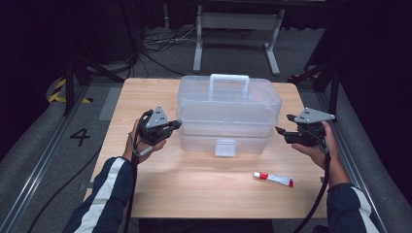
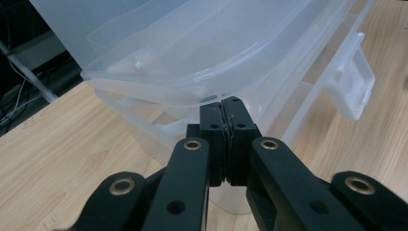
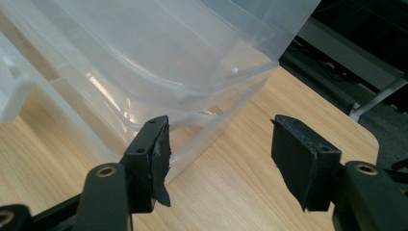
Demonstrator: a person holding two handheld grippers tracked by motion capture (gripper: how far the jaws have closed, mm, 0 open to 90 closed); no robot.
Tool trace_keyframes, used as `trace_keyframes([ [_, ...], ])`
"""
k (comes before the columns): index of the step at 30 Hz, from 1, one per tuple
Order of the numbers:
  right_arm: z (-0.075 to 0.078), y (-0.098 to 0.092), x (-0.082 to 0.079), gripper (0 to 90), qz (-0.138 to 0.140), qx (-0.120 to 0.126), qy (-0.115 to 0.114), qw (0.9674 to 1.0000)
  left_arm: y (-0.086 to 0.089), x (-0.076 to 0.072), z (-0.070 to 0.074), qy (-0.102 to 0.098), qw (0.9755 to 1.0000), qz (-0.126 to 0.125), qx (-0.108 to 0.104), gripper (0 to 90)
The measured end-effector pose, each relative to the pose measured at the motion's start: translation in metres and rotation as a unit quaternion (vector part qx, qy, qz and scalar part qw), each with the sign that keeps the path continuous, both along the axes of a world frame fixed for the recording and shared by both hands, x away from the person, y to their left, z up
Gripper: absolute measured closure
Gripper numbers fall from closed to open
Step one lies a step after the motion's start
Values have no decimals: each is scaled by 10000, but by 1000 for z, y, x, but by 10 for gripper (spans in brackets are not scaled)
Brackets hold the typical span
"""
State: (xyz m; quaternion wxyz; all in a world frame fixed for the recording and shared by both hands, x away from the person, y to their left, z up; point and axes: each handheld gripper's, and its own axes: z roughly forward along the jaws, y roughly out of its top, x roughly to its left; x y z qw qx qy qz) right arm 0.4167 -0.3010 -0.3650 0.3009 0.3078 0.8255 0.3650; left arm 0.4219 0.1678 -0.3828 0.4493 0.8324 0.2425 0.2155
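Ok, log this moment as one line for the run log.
left gripper: shut, at box left end | right gripper: open, near box right end, nothing between | tube: on table, untouched

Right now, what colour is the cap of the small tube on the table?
The cap of the tube is red, seen best in the high view.

Light falls from above onto the table, bright at the centre of the high view, while the surroundings sink into near black. The clear box shows soft white glare. Both gripper views look slightly soft and grainy.
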Motion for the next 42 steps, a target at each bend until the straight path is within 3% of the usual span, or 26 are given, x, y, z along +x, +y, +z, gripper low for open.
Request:
trace_keyframes([
  [7,-6,6,4,422,14,111,-270,9996,0,0,1,-2,10000,14,4,883],
  [12,-9,4,9,449,53,393,-217,9990,0,-1,1,-64,10000,7,55,868],
  [16,-9,4,8,467,70,379,-298,9988,1,-2,2,-82,10000,4,40,860],
  [21,-8,3,6,484,125,543,-323,9979,0,-4,4,-120,9999,-19,28,854],
  [26,-6,3,3,503,92,526,-552,9970,2,-5,5,-120,9999,-42,-56,834],
  [29,-6,3,2,508,77,560,-657,9962,3,-7,4,-71,9999,-92,-57,805],
  [33,-3,4,1,534,62,642,-894,9939,4,-14,2,-23,9997,-164,166,739],
  [36,-1,4,2,534,25,667,-1007,9927,7,-20,-1,107,9994,-303,151,709],
  [41,5,7,4,546,-9,748,-1187,9901,3,-22,-8,295,9977,-530,297,650],
  [42,6,8,4,585,-40,720,-1262,9894,2,-22,-10,326,9975,-551,302,643],
])
